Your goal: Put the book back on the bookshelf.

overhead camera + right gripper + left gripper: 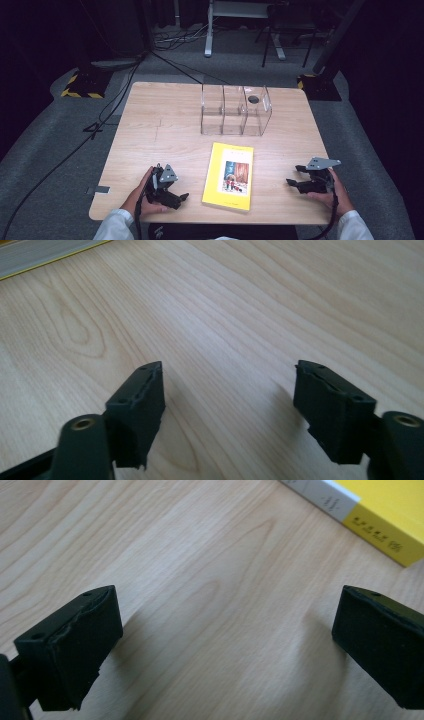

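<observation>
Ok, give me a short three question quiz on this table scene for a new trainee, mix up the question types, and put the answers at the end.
1. True or false: the yellow book lies flat on the wooden table, between the left gripper and the right gripper.
2. Multiple choice: the clear plastic organizer stands where?
A. On top of the book
B. Beyond the book, toward the far edge of the table
C. Between the jaws of the left gripper
3. Fill in: in both gripper views the jaws stand wide apart with bare wood between them, so each gripper is ____.

Key: 1 true; 2 B; 3 open.
</observation>
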Tool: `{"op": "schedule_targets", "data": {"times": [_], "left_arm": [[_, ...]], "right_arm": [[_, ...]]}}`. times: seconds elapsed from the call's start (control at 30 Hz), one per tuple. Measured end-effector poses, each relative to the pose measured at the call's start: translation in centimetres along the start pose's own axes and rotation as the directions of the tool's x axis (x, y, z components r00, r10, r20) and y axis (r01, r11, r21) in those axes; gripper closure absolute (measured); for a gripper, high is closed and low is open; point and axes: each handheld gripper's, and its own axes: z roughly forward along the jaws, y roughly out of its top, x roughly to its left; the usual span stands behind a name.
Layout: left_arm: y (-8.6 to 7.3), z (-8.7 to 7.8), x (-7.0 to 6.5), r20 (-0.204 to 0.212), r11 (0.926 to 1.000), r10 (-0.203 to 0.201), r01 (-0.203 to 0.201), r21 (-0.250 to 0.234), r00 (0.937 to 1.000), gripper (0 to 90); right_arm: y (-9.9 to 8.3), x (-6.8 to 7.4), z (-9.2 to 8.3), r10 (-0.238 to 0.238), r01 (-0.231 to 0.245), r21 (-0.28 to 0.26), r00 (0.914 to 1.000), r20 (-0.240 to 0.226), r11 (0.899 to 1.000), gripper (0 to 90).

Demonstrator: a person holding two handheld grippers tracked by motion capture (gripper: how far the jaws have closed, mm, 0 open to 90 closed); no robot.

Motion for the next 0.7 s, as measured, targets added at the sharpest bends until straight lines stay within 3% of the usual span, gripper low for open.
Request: {"op": "schedule_targets", "data": {"times": [0.2,0.27,0.37,0.7], "left_arm": [[0.8,0.8,-1.6,0.037,0.9991,0.043,-0.043,0.001,0.9984,0.4],[1.0,1.0,-2.1,0.050,0.9983,0.058,-0.058,0.000,0.9971,0.4],[1.3,1.2,-2.7,0.067,0.9971,0.076,-0.076,-0.001,0.9948,0.4],[2.1,2.0,-4.2,0.073,0.9965,0.083,-0.083,-0.004,0.9939,0.4]], "right_arm": [[3.5,2.2,2.2,-0.070,0.072,0.022,0.9950,-0.071,0.997,48.4],[4.8,3.2,3.0,-0.105,0.109,0.028,0.9868,-0.123,0.994,50.5],[6.1,4.5,3.6,-0.147,0.154,0.037,0.9772,-0.153,0.987,51.0],[7.8,7.1,5.2,-0.214,0.245,0.115,0.9494,-0.230,0.963,53.0]]}}
